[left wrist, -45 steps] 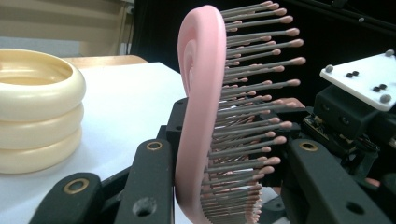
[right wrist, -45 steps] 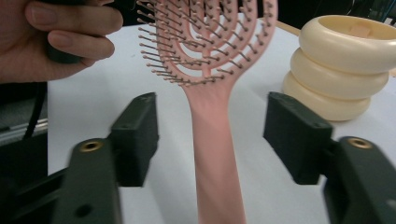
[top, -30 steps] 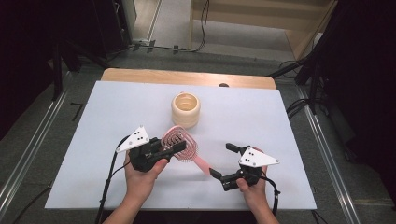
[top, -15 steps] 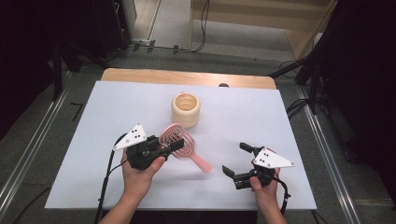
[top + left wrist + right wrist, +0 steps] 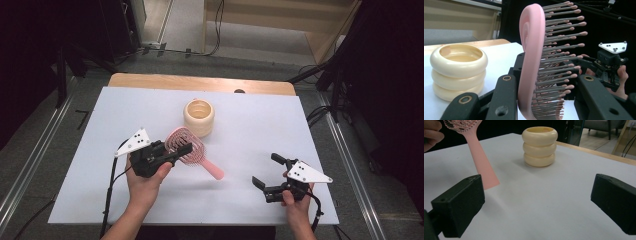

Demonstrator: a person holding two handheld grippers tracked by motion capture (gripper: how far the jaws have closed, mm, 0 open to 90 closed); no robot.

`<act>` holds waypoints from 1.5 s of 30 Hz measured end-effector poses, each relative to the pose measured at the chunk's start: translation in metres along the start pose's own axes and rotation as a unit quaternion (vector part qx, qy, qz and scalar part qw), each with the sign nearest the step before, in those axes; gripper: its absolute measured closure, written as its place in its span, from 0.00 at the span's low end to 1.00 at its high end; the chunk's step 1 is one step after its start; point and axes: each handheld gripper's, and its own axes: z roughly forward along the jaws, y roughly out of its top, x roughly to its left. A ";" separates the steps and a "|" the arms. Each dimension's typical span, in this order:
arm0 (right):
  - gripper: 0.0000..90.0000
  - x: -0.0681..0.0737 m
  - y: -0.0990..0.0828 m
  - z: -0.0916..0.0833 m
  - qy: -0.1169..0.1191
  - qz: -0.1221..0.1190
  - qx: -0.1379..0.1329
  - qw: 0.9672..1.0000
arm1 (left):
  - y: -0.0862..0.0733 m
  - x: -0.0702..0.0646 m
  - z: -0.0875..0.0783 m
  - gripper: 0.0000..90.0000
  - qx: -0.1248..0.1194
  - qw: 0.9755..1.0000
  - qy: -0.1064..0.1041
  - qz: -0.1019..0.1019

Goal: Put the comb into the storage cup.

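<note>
Hairbrush (image 5: 186,147) clenched in left tongs (image 5: 167,152), handle aimed toward released right tongs (image 5: 264,172)

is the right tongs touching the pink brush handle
Apart. In the high view, bare table separates the right tongs from the pink brush handle's tip.

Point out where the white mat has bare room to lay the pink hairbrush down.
Bare mat lies between the cream ringed cup and the right gripper, and along the whole right half. The far left corner is free too. It is crowded near the left gripper, which grips the hairbrush close beside the cup.
</note>
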 end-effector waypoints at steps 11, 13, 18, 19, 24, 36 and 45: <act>0.00 -0.012 -0.011 -0.018 -0.030 0.008 0.005 0.999 | 0.010 0.006 -0.001 0.73 -0.006 1.000 0.004 0.002; 0.00 -0.014 -0.014 -0.021 -0.032 0.010 0.007 0.999 | 0.011 0.007 -0.001 0.73 -0.007 1.000 0.004 0.003; 0.00 -0.019 -0.020 -0.026 -0.039 0.013 0.011 0.999 | 0.015 0.009 -0.001 0.73 -0.006 1.000 0.007 0.003; 0.00 -0.020 -0.021 -0.027 -0.043 0.016 0.011 0.999 | 0.015 0.010 -0.001 0.73 -0.005 1.000 0.007 0.005; 0.00 -0.026 -0.022 -0.032 -0.049 0.026 0.001 0.998 | 0.020 0.013 -0.002 0.73 -0.011 1.000 0.012 0.003; 0.00 -0.030 -0.028 -0.034 -0.051 0.034 -0.002 0.998 | 0.030 0.025 -0.005 0.73 -0.019 1.000 0.021 -0.001; 0.00 -0.028 -0.030 -0.031 -0.048 0.033 0.004 0.998 | 0.043 0.031 -0.007 0.73 -0.034 0.999 0.024 -0.005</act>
